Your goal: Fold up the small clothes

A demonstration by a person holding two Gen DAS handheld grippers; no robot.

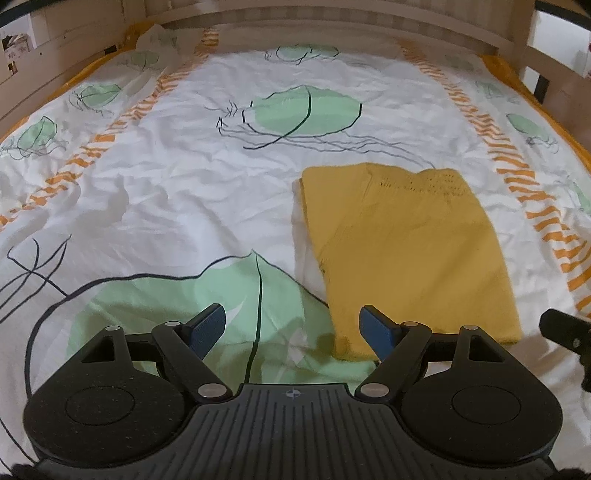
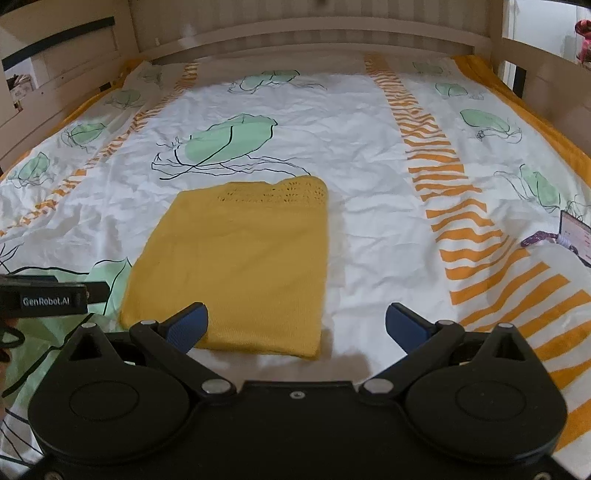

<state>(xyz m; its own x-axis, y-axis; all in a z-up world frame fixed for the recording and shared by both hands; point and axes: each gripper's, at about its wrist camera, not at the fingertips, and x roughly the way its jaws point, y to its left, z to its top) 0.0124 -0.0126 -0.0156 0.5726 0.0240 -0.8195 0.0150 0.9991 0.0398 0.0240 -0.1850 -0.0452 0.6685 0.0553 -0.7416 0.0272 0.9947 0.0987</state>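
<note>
Bedsheet bears folded yellow garment before spread jaws.

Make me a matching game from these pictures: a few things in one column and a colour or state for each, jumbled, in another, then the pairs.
Things:
1. garment
2. left gripper
3. bedspread
4. bed frame

Descriptions:
A. pale wood
B. open, holding nothing
C. yellow knit, folded flat
D. white with green shapes and orange stripes

Pairs: 1-C, 2-B, 3-D, 4-A
</note>
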